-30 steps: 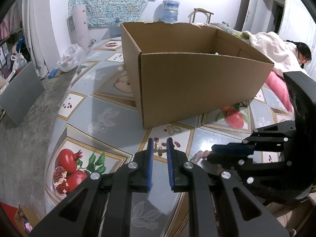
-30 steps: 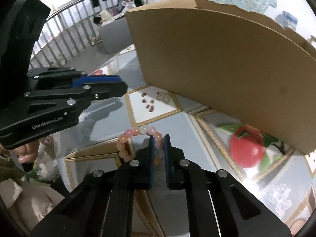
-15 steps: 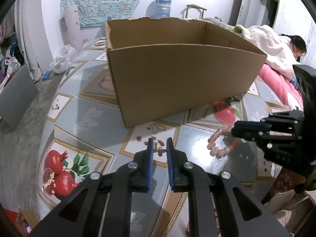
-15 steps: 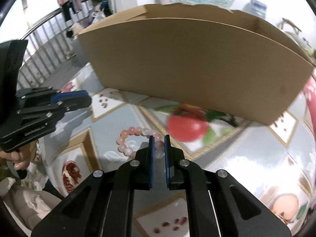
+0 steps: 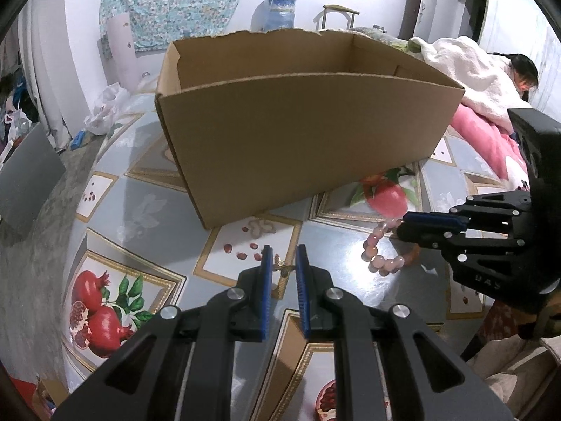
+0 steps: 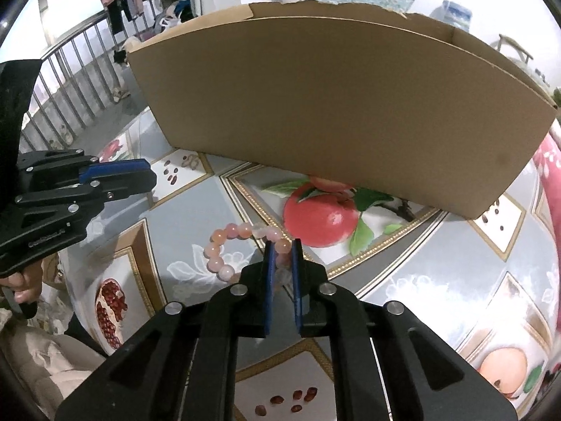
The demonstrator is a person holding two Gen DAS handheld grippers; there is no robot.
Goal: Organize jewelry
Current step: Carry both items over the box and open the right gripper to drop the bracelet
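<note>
An open cardboard box (image 5: 298, 133) stands on the fruit-patterned table, its long front wall (image 6: 333, 105) facing both cameras. My left gripper (image 5: 283, 258) hovers over the table in front of the box, shut on a small gold ornament (image 5: 282, 267) caught between its blue pads. It also shows at the left of the right wrist view as the left gripper (image 6: 119, 175). My right gripper (image 6: 282, 249) is shut on a pink bead bracelet (image 6: 228, 242), whose loop hangs to its left. In the left wrist view the right gripper (image 5: 424, 222) holds that bracelet (image 5: 377, 251) at the right.
The table's cloth (image 5: 140, 217) ends in a rounded edge at the left and near side. A person (image 5: 519, 70) lies under blankets behind the box at the right. A water jug (image 5: 278, 7) and a railing (image 6: 70, 80) stand further off. A hand (image 6: 19, 282) grips the left tool.
Both cameras have swung across the table, so the box now faces them with its long front wall. The right gripper with the bracelet sits further right in the left view. Both grips are unchanged.
</note>
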